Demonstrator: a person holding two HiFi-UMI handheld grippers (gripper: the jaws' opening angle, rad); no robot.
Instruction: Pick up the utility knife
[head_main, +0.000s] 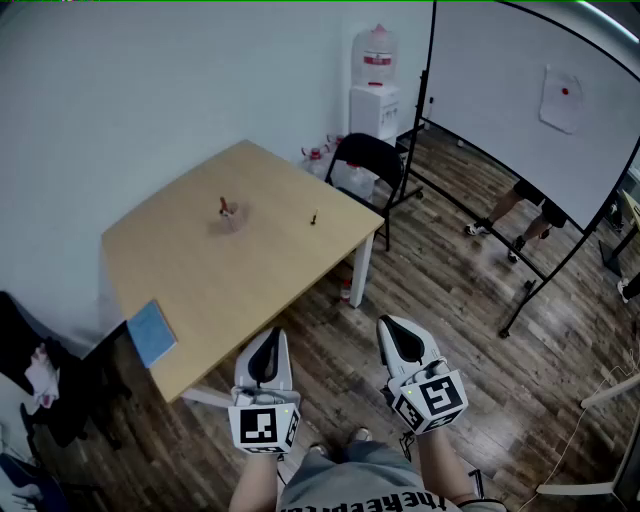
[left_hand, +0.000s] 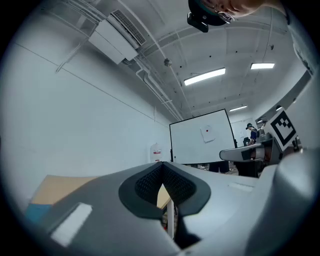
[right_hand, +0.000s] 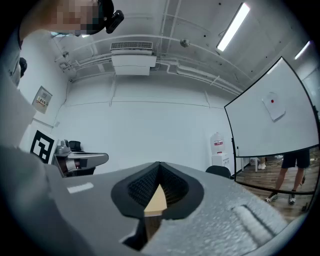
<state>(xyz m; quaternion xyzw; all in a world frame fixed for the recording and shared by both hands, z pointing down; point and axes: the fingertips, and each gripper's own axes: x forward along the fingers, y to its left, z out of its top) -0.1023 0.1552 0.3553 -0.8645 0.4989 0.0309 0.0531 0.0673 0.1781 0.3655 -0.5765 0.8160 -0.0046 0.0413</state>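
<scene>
Dark plank floor (head_main: 450, 290) under left gripper (head_main: 268, 338)

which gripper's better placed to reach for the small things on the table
Left, narrowly. The left gripper sits just off the table edge, nearer the red-tipped item. The right gripper hangs farther out over the floor. Both are shut and empty, well short of the item.

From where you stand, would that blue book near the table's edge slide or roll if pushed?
The blue book lies flat, so it would probably slide, not roll. It sits near the table edge, so an outward push might drop it.
</scene>
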